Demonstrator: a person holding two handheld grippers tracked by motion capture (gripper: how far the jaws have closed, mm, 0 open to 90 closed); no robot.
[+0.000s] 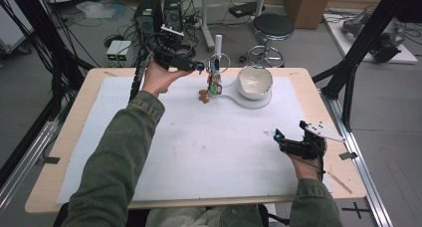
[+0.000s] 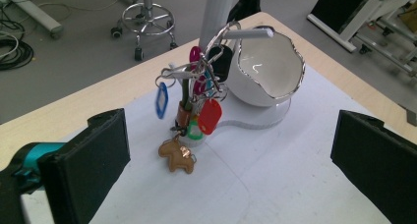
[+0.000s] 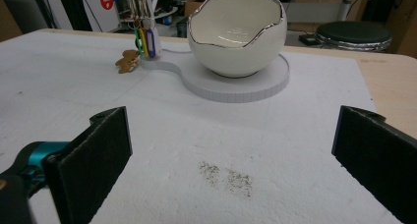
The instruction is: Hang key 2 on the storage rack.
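Keychain bunch (image 1: 214, 76) is the thing here: a cluster of colourful plastic key tags and metal rings hanging on a small white stand (image 1: 247, 101) at the far middle of the table (image 1: 69, 132), with a brown dog-shaped charm (image 1: 204, 95) dangling down to the white mat (image 1: 199, 147). In the high view the left gripper (image 1: 199, 66) is up right beside the bunch, on its left, and the right gripper (image 1: 276, 136) sits well apart, down near the right edge of the mat. A white egg-shaped bowl (image 1: 254, 81) with a jagged rim stands on the same stand, just right of the keys.

Left gripper view gets you the detail the overhead doesn't: a blue tag (image 2: 162, 100), a red tag (image 2: 210, 116), a magenta one (image 2: 195, 53), a black fob (image 2: 220, 61), and the brown dog charm (image 2: 176, 155) lying on the mat in front. The jaws are spread wide with nothing between them, the bunch sitting farther out in the gap.

Right gripper view looks from low on the mat, so the bowl (image 3: 236, 32) is front and centre with its silver rim, and the keys (image 3: 142, 40) are off to the left behind it. Also a dark smudge (image 3: 226, 177) on the mat. Jaws wide apart here too, holding nothing.
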